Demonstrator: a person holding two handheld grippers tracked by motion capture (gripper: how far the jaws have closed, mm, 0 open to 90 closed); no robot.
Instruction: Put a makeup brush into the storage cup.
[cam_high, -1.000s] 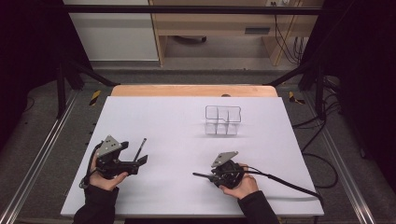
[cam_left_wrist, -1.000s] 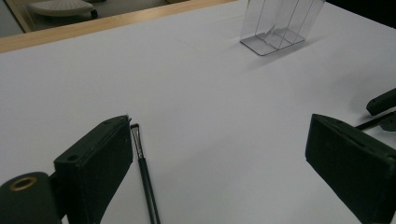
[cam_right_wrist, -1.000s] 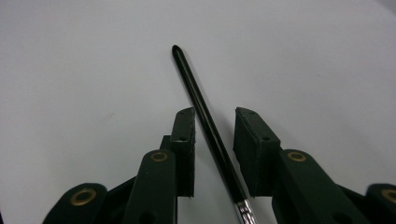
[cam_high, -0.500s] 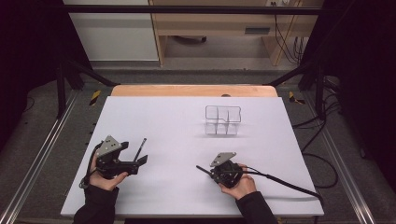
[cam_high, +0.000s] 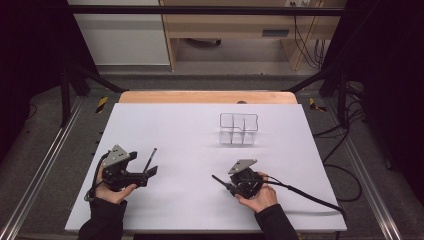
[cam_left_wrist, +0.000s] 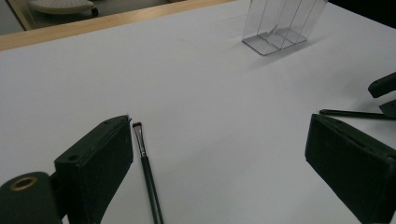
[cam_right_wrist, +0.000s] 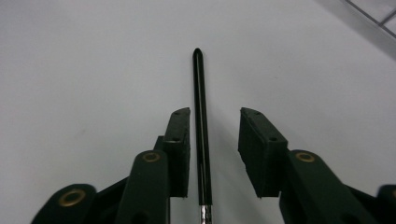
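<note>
A thin black make-up brush (cam_left_wrist: 147, 172) lies on the white table just inside my left gripper's (cam_left_wrist: 219, 135) left jaw, bristles pointing away. In the high view this brush (cam_high: 150, 159) sits beside the left gripper (cam_high: 149, 169), whose jaws stand wide open around it without touching. A second black brush handle (cam_right_wrist: 200, 93) runs between the pads of my right gripper (cam_right_wrist: 215, 116), close to the left pad. Those jaws have just been opening and do not press on it. From above, the handle (cam_high: 218, 179) pokes out left of the right gripper (cam_high: 227, 184).
A clear plastic organizer (cam_high: 239, 129) with several compartments stands upright right of centre, farther back on the white tabletop (cam_high: 190, 130). A wooden strip (cam_high: 207, 96) borders the far edge. The right gripper's cable (cam_high: 305, 197) trails off to the right.
The black handle at the right gripper has swung slightly, its free tip now farther from the person. The left hand and its brush have stayed put.
</note>
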